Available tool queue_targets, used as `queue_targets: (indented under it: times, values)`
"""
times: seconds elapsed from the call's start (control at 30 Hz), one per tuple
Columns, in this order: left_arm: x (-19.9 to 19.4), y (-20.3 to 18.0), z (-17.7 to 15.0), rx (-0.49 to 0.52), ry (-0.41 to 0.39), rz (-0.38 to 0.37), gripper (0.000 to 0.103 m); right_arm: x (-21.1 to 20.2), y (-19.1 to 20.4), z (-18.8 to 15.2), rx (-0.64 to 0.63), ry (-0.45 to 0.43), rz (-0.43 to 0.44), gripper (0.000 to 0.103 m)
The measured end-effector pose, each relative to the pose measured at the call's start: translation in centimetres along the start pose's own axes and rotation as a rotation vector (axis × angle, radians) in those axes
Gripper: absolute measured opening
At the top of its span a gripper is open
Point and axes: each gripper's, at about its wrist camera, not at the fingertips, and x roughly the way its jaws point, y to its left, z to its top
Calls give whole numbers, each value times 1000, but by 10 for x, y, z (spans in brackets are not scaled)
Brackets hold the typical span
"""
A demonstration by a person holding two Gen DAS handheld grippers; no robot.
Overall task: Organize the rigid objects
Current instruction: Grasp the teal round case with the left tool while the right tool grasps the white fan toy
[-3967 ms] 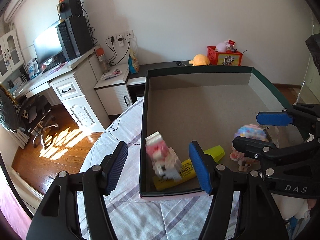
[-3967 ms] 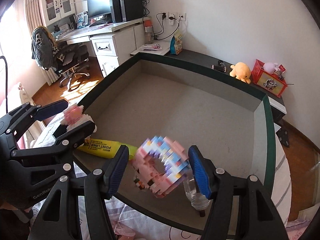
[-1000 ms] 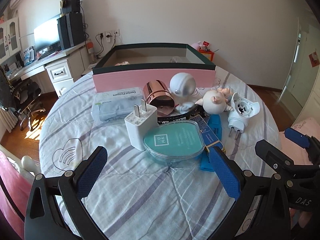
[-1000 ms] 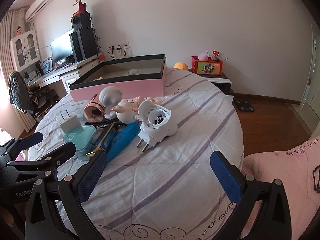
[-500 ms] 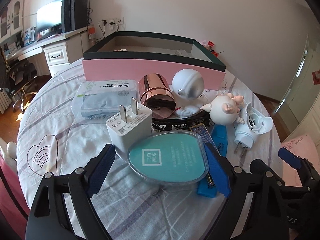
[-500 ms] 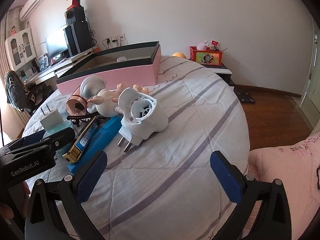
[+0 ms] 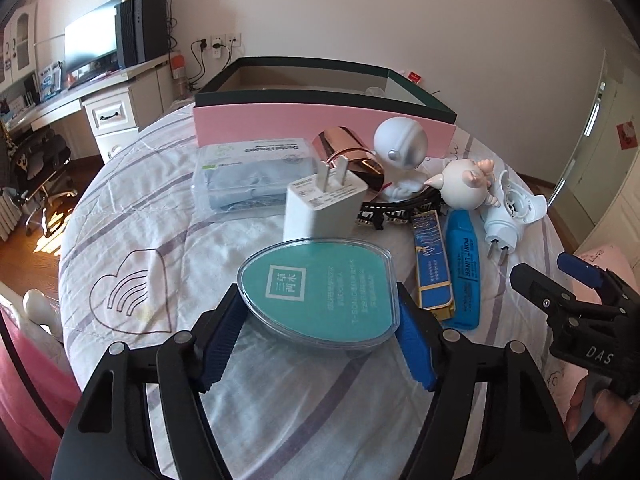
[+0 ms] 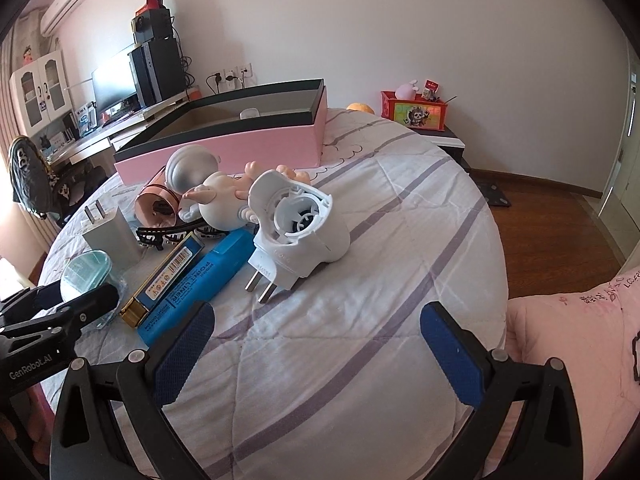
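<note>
A clear teardrop case with a teal insert (image 7: 320,292) lies on the striped bedspread. My left gripper (image 7: 318,332) is closing on it, its blue pads meeting the case's two sides. Behind the case stand a white charger (image 7: 320,204), a rose-gold cylinder (image 7: 344,148) and a white round figure (image 7: 402,144). A blue highlighter (image 8: 200,280) and a white plug-in device (image 8: 300,224) lie just ahead of my right gripper (image 8: 316,352). It hangs open over bare bedspread with nothing between its fingers. The pink box (image 7: 320,128) with a dark rim stands at the back.
A dental flossers pack (image 7: 248,172) lies left of the charger. A pig figure (image 7: 464,188), a black hair clip (image 8: 160,234) and a blue-gold box (image 7: 432,264) crowd the pile. The round bed's edge drops to wooden floor on the right. A desk and chair stand far left.
Both grippers left the box and came down over the pile on the bed. The left one moved in on the teal case and narrowed its jaws around it; the right stays wide.
</note>
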Motion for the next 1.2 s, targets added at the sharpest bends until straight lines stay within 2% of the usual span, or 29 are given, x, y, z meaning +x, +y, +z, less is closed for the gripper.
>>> queue_targets:
  times: [0.2,0.33,0.43,0.57,0.63,0.67,0.73,0.93,1.2]
  values:
    - [0,17,-1,-34,8,9,77,8,1,3,-6,7,-9,103]
    - [13,11,1,-9,12,40,79,18,-2,13,-5,12,-28,103]
    - [17,8,4,15,-2,54,73,27,-5,21,7,18,-16,103]
    - [20,8,7,21,-12,46,73,40,-6,33,20,34,9,103]
    - [20,8,8,27,-11,43,73,46,-7,37,19,48,29,98]
    - [21,8,9,26,-12,44,73,47,-8,39,17,47,33,90]
    - [20,7,9,26,-14,41,73,52,-5,41,-6,57,63,66]
    - [5,7,13,29,-40,29,73,38,1,34,-22,23,74,64]
    - [-45,-5,21,50,-167,31,72,-40,36,33,-69,-167,129,62]
